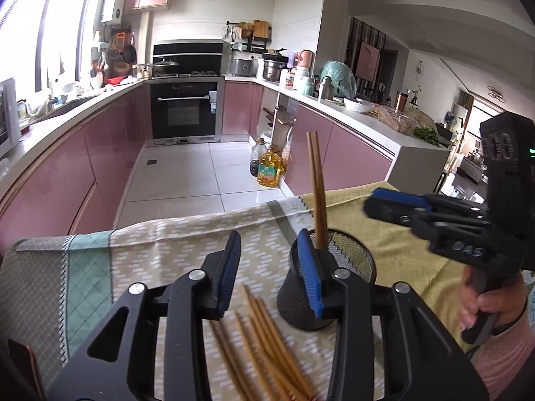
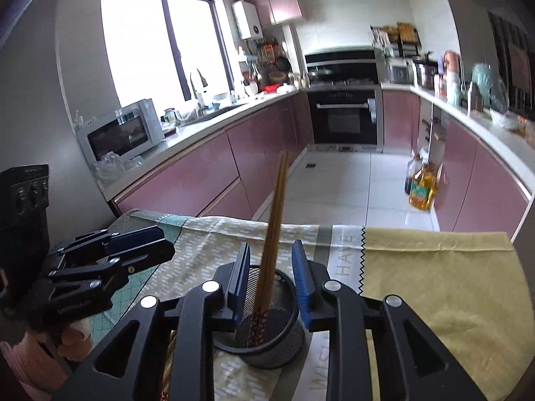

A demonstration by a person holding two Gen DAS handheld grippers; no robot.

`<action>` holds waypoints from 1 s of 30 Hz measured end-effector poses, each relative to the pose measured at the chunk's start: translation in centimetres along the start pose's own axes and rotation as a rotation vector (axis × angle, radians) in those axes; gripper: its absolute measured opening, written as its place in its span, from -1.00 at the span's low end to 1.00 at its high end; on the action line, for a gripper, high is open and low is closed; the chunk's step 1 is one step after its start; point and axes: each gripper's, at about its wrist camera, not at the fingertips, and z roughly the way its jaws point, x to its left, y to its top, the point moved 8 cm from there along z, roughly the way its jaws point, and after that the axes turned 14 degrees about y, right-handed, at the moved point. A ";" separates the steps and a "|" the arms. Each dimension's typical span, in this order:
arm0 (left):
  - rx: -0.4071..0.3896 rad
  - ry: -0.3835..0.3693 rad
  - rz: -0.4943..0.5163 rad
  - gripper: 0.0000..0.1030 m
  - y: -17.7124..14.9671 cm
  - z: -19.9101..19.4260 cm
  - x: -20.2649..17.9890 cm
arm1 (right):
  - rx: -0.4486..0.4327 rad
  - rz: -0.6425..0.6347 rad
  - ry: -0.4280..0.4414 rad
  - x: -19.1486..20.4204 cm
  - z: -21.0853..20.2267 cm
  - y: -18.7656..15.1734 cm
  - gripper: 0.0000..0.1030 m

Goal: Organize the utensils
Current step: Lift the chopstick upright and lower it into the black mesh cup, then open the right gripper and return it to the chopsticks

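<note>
My left gripper (image 1: 269, 272) hangs part open and empty over the loose chopsticks (image 1: 264, 337) lying near me, left of the mesh cup (image 1: 329, 284). They're light, stiff and slick, so I'd pinch one mid-shaft. My right gripper (image 2: 271, 282) stands apart around the upright pair (image 2: 276, 220), not pressing.

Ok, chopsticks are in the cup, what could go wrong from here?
The right gripper straddles the two chopsticks with open jaws; pulling back could catch them and tip the mesh cup. The left gripper has a finger right by the cup and may nudge it while reaching for the loose chopsticks.
</note>
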 end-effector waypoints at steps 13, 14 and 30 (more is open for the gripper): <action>0.177 0.109 0.060 -0.23 -11.3 -0.5 4.7 | 0.375 0.090 0.258 6.5 5.2 -14.0 -0.42; 0.193 0.107 0.059 -0.23 -12.1 -0.5 4.8 | 0.380 0.092 0.263 6.8 5.3 -14.3 -0.42; 0.283 0.081 0.087 -0.23 -16.6 0.2 3.0 | 0.417 0.147 0.263 7.3 4.2 -16.9 -0.74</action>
